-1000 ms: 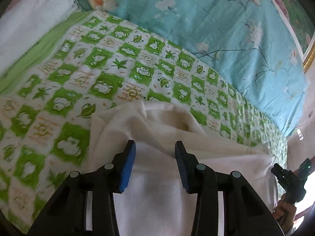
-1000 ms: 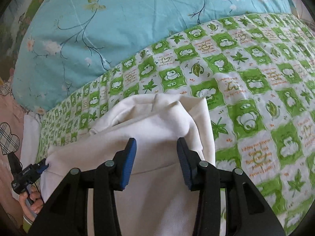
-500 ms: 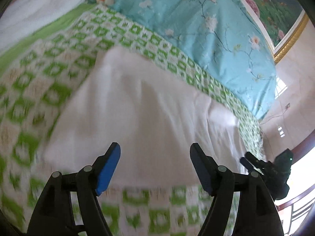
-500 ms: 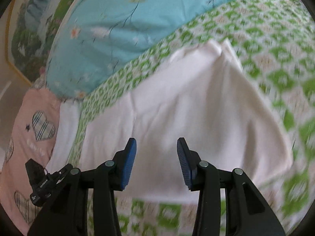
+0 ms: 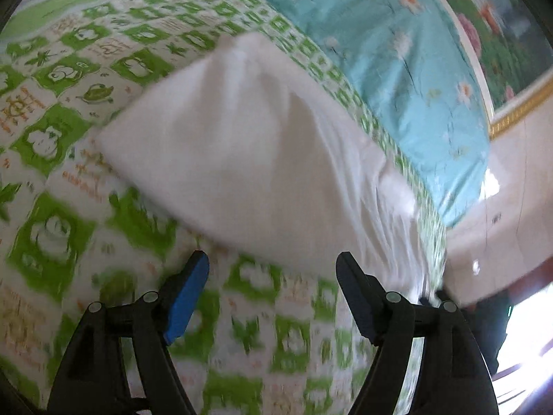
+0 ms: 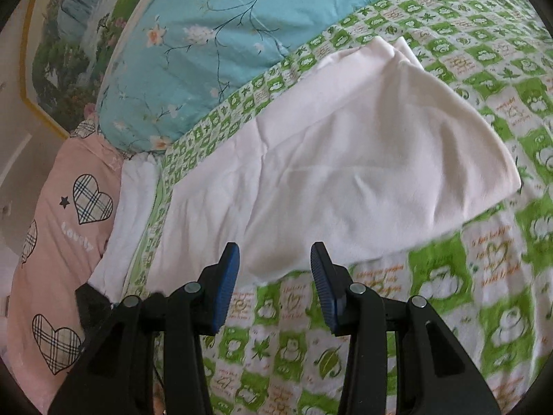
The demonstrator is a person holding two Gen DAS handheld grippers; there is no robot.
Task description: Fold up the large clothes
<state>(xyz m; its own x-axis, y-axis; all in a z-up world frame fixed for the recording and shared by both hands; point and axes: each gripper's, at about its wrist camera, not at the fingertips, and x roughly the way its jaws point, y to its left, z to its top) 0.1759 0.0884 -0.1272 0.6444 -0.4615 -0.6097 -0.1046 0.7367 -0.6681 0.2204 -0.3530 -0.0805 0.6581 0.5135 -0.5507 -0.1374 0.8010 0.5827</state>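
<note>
A large white garment (image 5: 242,145) lies folded flat on the green-and-white checked bedsheet (image 5: 52,242). My left gripper (image 5: 273,263) hovers just short of the garment's near edge. It is open wide, with nothing between its blue pads. In the right wrist view the same garment (image 6: 345,173) stretches from the bed's left side toward the right. My right gripper (image 6: 274,252) hangs above its near edge, jaws apart, and no cloth is pinched. Motion blur smears the sheet in the left wrist view.
A light blue floral quilt (image 6: 207,52) lies along the far side of the garment. A pink pillow with plaid hearts (image 6: 52,242) and a white cloth (image 6: 131,207) sit at the bed's left end. A gold-framed picture (image 5: 501,34) hangs behind.
Both grippers have drawn back from over the garment to its near edge. The left jaws have spread much wider. The garment now lies flat instead of bunched under the fingers.
</note>
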